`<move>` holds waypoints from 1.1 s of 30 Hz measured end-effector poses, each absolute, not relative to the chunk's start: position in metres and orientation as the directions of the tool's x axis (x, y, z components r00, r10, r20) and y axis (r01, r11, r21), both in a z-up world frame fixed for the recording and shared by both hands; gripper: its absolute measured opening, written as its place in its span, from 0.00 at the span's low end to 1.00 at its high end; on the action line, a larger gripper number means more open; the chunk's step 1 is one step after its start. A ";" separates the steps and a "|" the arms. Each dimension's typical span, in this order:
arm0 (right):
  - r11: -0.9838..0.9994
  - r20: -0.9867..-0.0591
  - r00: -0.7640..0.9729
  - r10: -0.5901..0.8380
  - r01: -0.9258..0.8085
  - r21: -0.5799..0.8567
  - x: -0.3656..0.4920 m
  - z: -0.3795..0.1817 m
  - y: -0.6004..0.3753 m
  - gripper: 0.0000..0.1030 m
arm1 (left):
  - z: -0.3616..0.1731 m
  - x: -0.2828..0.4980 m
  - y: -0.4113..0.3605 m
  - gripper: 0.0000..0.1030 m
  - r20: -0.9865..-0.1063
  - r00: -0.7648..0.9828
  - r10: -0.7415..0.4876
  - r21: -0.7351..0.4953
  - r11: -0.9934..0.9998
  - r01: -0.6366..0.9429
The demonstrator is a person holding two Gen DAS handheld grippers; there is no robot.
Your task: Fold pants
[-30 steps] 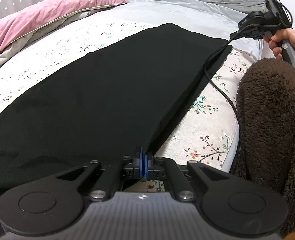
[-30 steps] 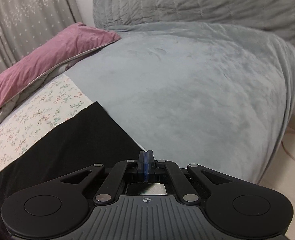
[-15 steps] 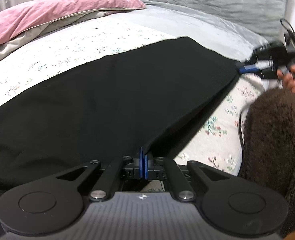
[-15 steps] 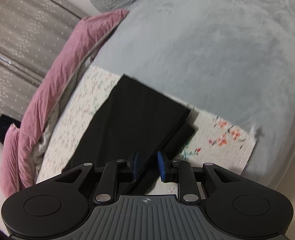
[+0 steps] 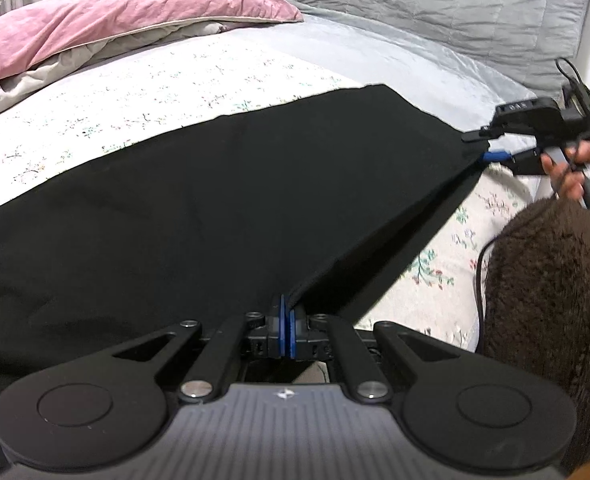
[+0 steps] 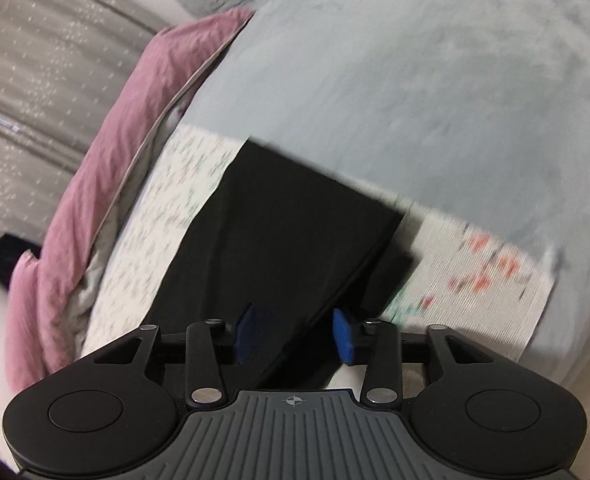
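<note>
Black pants [image 5: 215,208] lie flat and stretched along a floral sheet [image 5: 155,96] on the bed. My left gripper [image 5: 286,320] is shut on their near edge, which rises slightly into the blue pads. At the far right corner of the pants, a hand [image 5: 575,168] holds my right gripper [image 5: 491,148]. In the right wrist view, that gripper [image 6: 293,334] is opening, its blue pads [image 6: 343,336] well apart. The folded edge of the pants [image 6: 287,240] runs between the pads, which do not press on it. This view is blurred.
A pink quilt [image 5: 115,12] lies bunched along the far left side of the bed. A grey blanket [image 6: 415,80] covers the far end. A brown fleecy sleeve [image 5: 547,280] and a black cable [image 5: 481,264] hang at the right, over the bed's edge.
The right gripper went from shut to open, tipped down and rolled, and now straddles the pants' corner edge. The left gripper kept its hold and rolled slightly.
</note>
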State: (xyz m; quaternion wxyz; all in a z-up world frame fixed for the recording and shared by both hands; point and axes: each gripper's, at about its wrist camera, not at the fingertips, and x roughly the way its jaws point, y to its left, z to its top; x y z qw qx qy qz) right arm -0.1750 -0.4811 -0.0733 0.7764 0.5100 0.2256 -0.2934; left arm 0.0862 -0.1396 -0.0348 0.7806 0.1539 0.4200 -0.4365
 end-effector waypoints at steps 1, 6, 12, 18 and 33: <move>0.305 -0.660 0.709 -0.247 0.704 0.641 -0.174 -0.074 -0.483 0.24 | -0.036 0.085 -0.139 0.32 -0.793 0.265 -0.548 -0.121 0.568 0.814; 0.347 -0.699 0.640 -0.319 0.766 0.542 -0.173 -0.073 -0.484 0.00 | -0.041 0.077 -0.139 0.32 -0.805 0.254 -0.537 -0.096 0.540 0.836; 0.433 -0.729 0.552 -0.405 0.818 0.379 -0.172 -0.056 -0.461 0.00 | -0.034 0.066 -0.134 0.32 -0.803 0.250 -0.541 -0.069 0.501 0.863; 0.463 -0.774 0.489 -0.403 0.838 0.289 -0.163 -0.057 -0.458 0.08 | -0.045 0.067 -0.139 0.35 -0.822 0.226 -0.523 -0.084 0.504 0.860; 0.777 -0.728 0.596 -0.338 0.614 0.142 -0.094 0.016 -0.369 0.65 | 0.000 0.126 0.023 1.00 -0.788 0.511 -0.343 -0.121 0.900 0.419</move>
